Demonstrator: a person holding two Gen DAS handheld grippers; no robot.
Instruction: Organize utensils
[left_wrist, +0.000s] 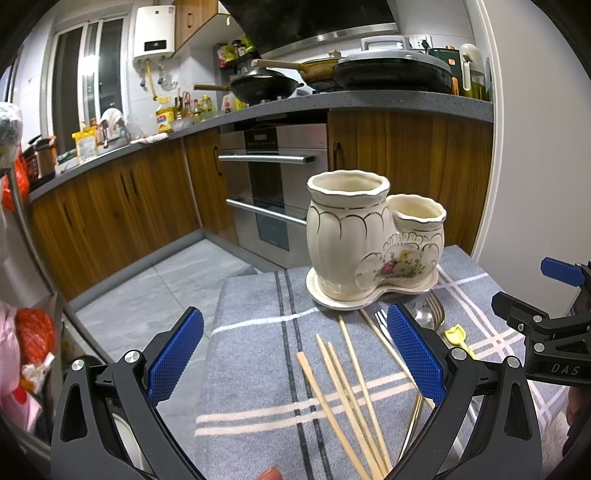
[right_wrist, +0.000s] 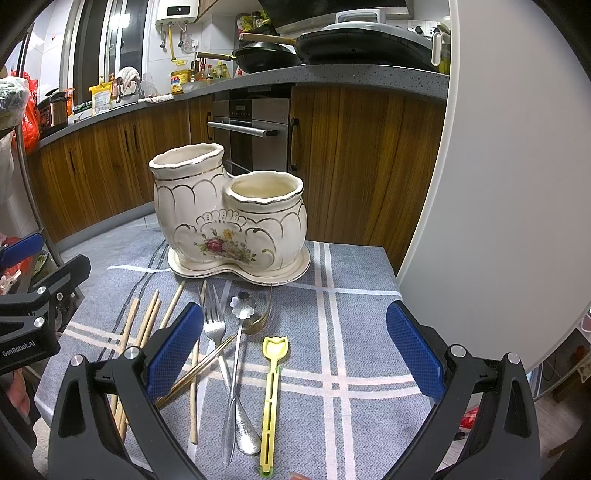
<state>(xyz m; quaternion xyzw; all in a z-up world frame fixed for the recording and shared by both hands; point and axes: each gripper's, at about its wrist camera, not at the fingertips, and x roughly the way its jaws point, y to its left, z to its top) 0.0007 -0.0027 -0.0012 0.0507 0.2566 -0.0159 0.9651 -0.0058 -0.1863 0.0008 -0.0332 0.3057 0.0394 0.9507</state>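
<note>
A cream ceramic utensil holder (left_wrist: 373, 236) (right_wrist: 229, 218) with two empty cups stands on its saucer at the far side of the table. Several wooden chopsticks (left_wrist: 347, 391) (right_wrist: 147, 321) lie on the cloth in front of it. Beside them lie a silver fork (right_wrist: 216, 328), a flower-bowled spoon (right_wrist: 242, 310), a gold fork (right_wrist: 207, 362) and a yellow plastic utensil (right_wrist: 271, 391) (left_wrist: 458, 338). My left gripper (left_wrist: 295, 358) is open above the chopsticks. My right gripper (right_wrist: 295, 354) is open above the metal cutlery and the yellow utensil. Neither holds anything.
The small table carries a grey-blue striped cloth (left_wrist: 258, 354) (right_wrist: 362, 332). Its left edge drops to the tiled floor (left_wrist: 155, 291). Wooden cabinets and an oven (left_wrist: 273, 192) stand behind. A white door or wall (right_wrist: 509, 184) is close on the right.
</note>
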